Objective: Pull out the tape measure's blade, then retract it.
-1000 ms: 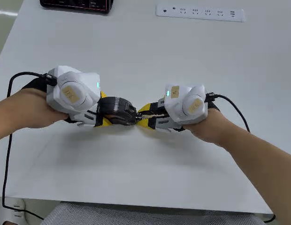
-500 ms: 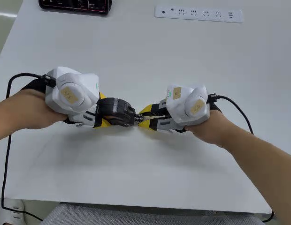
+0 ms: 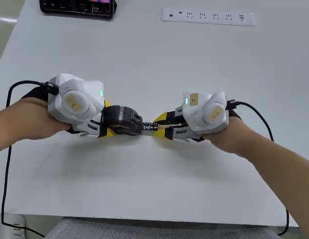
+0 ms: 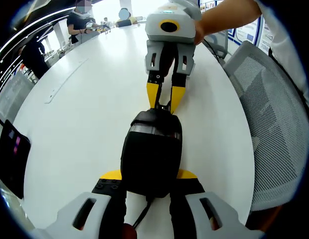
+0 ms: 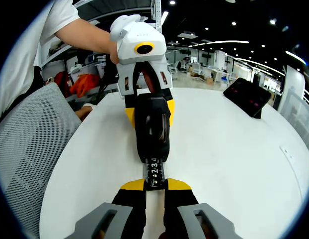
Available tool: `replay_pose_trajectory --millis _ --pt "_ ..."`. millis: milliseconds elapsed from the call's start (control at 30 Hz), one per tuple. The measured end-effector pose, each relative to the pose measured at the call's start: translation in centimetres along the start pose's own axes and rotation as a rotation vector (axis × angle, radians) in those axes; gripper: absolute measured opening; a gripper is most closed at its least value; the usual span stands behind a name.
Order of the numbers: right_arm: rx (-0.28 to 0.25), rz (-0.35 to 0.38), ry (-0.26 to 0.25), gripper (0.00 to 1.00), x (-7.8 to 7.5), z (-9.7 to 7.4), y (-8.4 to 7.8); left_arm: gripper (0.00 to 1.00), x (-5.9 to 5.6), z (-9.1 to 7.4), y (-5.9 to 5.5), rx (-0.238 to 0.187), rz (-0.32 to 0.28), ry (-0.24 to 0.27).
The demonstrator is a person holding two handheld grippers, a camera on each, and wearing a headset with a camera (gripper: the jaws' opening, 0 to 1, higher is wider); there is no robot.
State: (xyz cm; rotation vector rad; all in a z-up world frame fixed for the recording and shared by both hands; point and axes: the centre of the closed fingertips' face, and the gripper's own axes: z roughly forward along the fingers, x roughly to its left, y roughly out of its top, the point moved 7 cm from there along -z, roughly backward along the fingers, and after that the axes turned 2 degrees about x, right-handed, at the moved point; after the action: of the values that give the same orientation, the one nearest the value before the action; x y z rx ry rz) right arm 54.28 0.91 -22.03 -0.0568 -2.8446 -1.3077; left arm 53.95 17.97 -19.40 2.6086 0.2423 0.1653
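Yellow-tipped right claw (image 5: 155, 186): clenched on the tip of the blade (image 5: 154, 172), which is pinched between both jaws.
Left claw (image 4: 149, 175): grasping the black tape measure (image 4: 152, 149) by its case, with the mouth of the case facing the other claw.
Tape measure position: between the two claws, low over the white counter (image 3: 144, 64) and toward its near edge. Whether the case touches the surface cannot be told.
Step in hand: judged to be the very start of the pull-out. A short stub of blade shows between the case and the right claw, which sit close together.
Next move: likely calls for the right claw to draw straight away along the blade's line while the left claw holds the case steady. A sideways pull could kink the blade. Retraction follows, best eased back rather than let snap.
Readable writing: black numerals 1, 2, 3, 4 on the exposed blade, in the right gripper view.
Labels: tan stickers (image 3: 74, 101) on the gripper bodies carry marks too small to read. No brand can be made out on the case.
Farther out: a white power strip (image 3: 208, 16) and a dark device (image 3: 77, 7) lie at the counter's far edge, well apart from the work.
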Motion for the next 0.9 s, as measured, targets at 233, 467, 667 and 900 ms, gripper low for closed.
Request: replay_pose_trajectory --millis 233,467,667,900 --pt "0.012 0.001 -0.001 0.09 -0.1 -0.6 -0.4 0.28 0.0 0.0 0.0 0.002 -0.001 0.001" --pt "0.026 0.003 -0.004 0.09 -0.2 -1.2 -0.9 0.28 0.0 0.0 0.0 0.004 0.000 0.002" --pt "0.037 0.007 -0.009 0.09 -0.2 -1.8 -1.4 0.28 0.0 0.0 0.1 0.006 0.002 0.001" --pt "0.054 0.009 -0.018 0.09 -0.3 -2.6 -2.1 0.28 0.0 0.0 0.0 0.008 0.003 0.002"
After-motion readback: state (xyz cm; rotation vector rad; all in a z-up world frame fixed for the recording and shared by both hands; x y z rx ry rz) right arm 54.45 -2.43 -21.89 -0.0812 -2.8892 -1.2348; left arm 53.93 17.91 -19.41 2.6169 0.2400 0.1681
